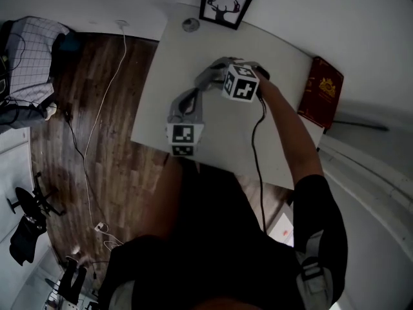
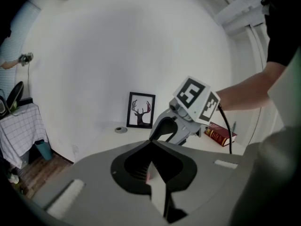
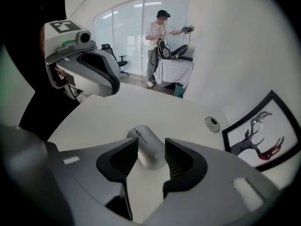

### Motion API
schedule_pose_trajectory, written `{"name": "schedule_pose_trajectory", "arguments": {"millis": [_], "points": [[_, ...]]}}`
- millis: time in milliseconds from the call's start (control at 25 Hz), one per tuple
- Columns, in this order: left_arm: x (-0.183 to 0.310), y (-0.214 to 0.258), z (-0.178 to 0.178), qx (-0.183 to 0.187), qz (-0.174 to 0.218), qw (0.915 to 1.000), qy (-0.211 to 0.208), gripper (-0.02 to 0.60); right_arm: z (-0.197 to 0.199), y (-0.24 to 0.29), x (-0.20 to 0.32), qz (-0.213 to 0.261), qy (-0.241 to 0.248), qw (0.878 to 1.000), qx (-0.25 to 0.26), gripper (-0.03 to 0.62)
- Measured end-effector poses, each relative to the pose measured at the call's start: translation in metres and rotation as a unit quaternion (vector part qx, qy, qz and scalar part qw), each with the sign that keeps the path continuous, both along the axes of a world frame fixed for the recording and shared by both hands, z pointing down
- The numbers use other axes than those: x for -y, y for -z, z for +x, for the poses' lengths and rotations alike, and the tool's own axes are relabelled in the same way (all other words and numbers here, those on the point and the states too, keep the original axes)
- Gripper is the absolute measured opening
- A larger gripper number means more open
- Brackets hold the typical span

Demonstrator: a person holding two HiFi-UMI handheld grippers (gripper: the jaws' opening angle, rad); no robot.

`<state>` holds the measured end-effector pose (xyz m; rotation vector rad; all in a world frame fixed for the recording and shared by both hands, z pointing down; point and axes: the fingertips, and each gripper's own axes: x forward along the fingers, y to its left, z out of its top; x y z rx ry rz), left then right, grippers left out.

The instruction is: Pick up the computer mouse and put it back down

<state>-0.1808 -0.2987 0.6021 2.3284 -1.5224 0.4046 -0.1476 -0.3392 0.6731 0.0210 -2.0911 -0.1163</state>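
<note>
Straddling the computer mouse (image 3: 148, 150) with the right gripper (image 3: 151, 144), jaws released and spread to either flank, pads just beside its sides and apparently not pressing. Resting flat on the white table (image 3: 155, 102), long axis running almost straight away between the jaws, wheel end far and slanted slightly left in the right gripper view. Holding the left gripper (image 2: 151, 160) clenched on nothing, off to one side and farther from the mouse. Leaving a small round disc (image 3: 212, 124), a framed deer picture (image 3: 261, 135) and a red book (image 1: 321, 90) well apart toward the table's edges, nothing blocking a straight close or lift. Catching a person (image 3: 157, 41) far behind, across the room.
</note>
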Motion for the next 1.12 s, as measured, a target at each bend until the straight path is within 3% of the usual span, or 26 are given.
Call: {"name": "schedule_pose_trajectory", "arguments": {"millis": [200, 320, 520, 880, 1120], "points": [[0.004, -0.004, 0.004, 0.005, -0.002, 0.9999, -0.011, 0.002, -0.005, -0.012, 0.006, -0.044, 0.073, 0.995, -0.056, 0.218], [0.005, -0.008, 0.006, 0.004, -0.007, 0.9999, -0.014, 0.002, -0.007, -0.022, 0.0, -0.054, 0.12, 0.987, -0.091, 0.258], [0.012, -0.016, 0.001, 0.004, -0.017, 0.9998, -0.006, 0.002, -0.011, -0.036, -0.003, -0.059, 0.164, 0.977, -0.126, 0.272], [0.019, -0.021, -0.004, -0.002, -0.024, 0.9997, -0.002, 0.002, -0.013, -0.057, -0.004, -0.1, 0.157, 0.974, -0.132, 0.354], [0.019, -0.025, -0.006, 0.001, -0.028, 0.9996, 0.002, 0.002, -0.015, -0.059, -0.002, -0.07, 0.143, 0.982, -0.101, 0.327]]}}
